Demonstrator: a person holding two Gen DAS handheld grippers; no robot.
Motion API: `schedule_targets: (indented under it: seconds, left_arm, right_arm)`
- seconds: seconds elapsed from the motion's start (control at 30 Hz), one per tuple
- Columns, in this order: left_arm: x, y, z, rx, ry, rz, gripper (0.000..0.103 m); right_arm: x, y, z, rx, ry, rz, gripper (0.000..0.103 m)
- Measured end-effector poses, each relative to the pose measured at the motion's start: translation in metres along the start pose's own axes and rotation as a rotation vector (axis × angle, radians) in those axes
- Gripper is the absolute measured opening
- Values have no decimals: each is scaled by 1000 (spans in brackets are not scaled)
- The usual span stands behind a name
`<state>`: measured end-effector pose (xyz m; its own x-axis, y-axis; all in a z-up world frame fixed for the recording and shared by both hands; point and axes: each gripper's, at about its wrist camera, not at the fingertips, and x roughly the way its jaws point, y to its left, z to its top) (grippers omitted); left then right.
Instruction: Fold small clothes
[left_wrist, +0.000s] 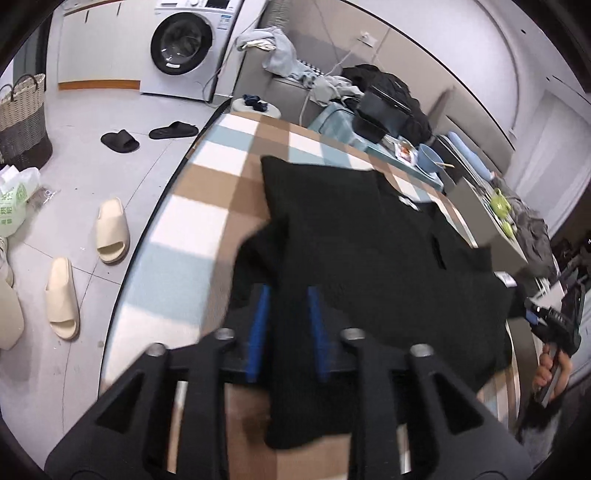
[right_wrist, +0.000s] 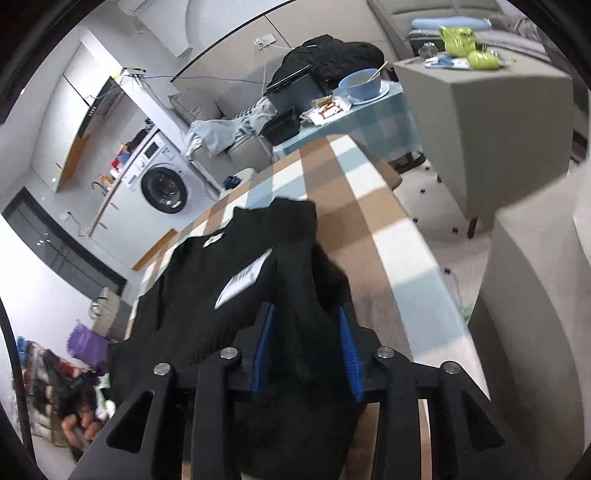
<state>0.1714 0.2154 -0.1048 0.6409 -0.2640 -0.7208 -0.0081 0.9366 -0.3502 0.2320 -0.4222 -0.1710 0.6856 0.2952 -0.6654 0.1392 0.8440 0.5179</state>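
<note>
The left tongs (left_wrist: 286, 295) are standing a little spread, with the black top (left_wrist: 362, 240) lying between and under the blue pads, which are not squeezing it. The top is lying flat on the checked worktop (left_wrist: 207, 184), stretching away from both tongs, collar end farthest. The right tongs (right_wrist: 306, 314) are also standing a little spread over the near edge, not pinching. Each hand is sitting at its own near corner, equally close, so I think a fold would be going forward. Slippers (left_wrist: 110, 232) are lying on the floor, and a washing machine (left_wrist: 184, 44) is standing behind.
</note>
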Motion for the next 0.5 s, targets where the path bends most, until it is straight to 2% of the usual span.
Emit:
schedule_targets:
  seconds: [0.03,0.07,0.2,0.3,0.4,0.43,0.47,0.5]
  left_arm:
    - [-3,-3,-7,5,4,-1,49]
    - [-5,-5,-16,7,7,-7,59]
    - [-9,-10,-44,3,55,-13,62]
    - [-5,-9,-58,-14,106,-19,62]
    - [0,-9,-71,-19,151,-12,61]
    - [3,-9,-73,-19,162,-1,54]
    - [5,-9,-73,-21,163,6,34]
    - [6,-8,-73,-21,161,13,23]
  right_arm:
    - [-6,-2,-5,8,-2,15,41]
    - [-11,-3,-11,14,-4,32,44]
    - [-24,1,-34,26,6,96,55]
    - [-27,7,-48,18,25,142,55]
    - [-26,10,-57,19,37,147,56]
    - [-25,10,-58,21,43,153,56]
    - [-24,10,-59,23,44,156,56]
    - [-24,11,-59,21,44,156,56]
